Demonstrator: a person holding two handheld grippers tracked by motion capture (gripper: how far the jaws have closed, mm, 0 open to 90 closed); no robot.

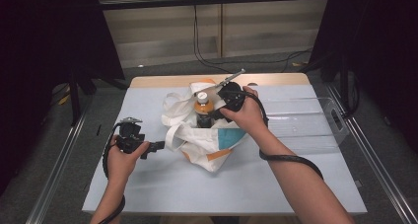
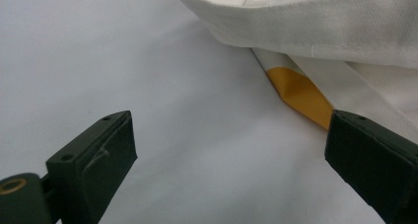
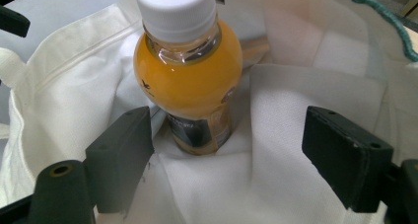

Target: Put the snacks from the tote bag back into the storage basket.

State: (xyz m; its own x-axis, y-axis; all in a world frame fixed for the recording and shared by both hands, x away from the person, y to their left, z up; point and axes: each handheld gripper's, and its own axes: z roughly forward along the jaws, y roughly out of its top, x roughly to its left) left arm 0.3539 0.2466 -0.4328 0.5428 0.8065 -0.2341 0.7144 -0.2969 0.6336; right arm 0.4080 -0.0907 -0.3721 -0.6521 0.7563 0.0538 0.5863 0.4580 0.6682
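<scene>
I've got the juice bottle (image 3: 187,81) standing upright inside the white tote bag (image 1: 207,140), mid-table, w/ orange liquid and white cap (image 3: 176,9) poking up above the folded cloth. My right tool (image 1: 216,114) sits at the bag mouth, jaws spread wide, one on each side of the bottle's lower body but not touching it in the right gripper view; cloth is bunched between them. My left tool (image 1: 160,146) is also spread, holding nothing, low over the table (image 2: 98,61) just beside the bag's left edge, near the strap (image 2: 315,24) and the orange patch (image 2: 300,93).

My read: the step is seating the bottle in the bag, or getting a grip to adjust it. To do it well:

- Right: if gripping, go in lower & square to the label band, not the rounded shoulder, since the bottle looks slick there. Keep cloth out from between pad & bottle, or the hold may slip.
- Left: pinch the near rim/strap and pull outward to hold the mouth open; atm the fabric sags inward and could snag.
- Keep the bottle vertical; the bag bottom is soft, so it could tip once let go. Ease off slowly, check it stands.
- Mind the clear bin (image 1: 315,120) at right when backing out.
</scene>
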